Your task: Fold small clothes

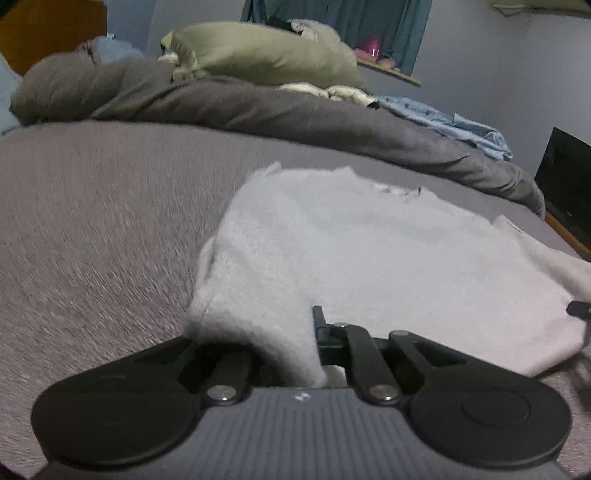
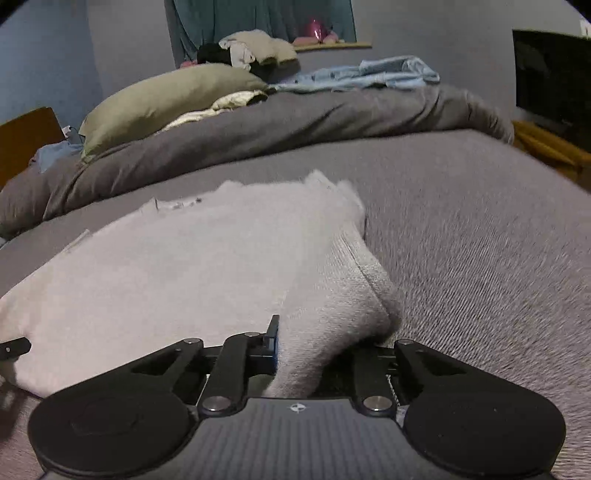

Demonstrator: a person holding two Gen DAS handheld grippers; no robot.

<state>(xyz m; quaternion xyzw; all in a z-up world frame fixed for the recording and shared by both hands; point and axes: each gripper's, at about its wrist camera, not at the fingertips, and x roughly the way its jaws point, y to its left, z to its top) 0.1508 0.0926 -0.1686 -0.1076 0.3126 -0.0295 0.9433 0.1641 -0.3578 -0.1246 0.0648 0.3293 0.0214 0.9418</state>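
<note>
A small white knit garment [image 1: 369, 251] lies spread on the grey bed cover [image 1: 92, 229]. My left gripper [image 1: 291, 343] is shut on the garment's near left corner, which bunches up between the fingers and hides the left one. In the right wrist view the same garment [image 2: 184, 266] fills the left half. My right gripper [image 2: 317, 350] is shut on its near right corner, and the cloth hides the right finger. Each gripper's tip shows at the edge of the other's view.
A rumpled dark grey duvet [image 1: 258, 107] runs across the back of the bed with a green pillow [image 1: 266, 51] and a light blue cloth [image 1: 454, 125] on it. A dark screen [image 2: 554, 85] stands at the bed's right. A teal curtain [image 2: 258, 18] hangs behind.
</note>
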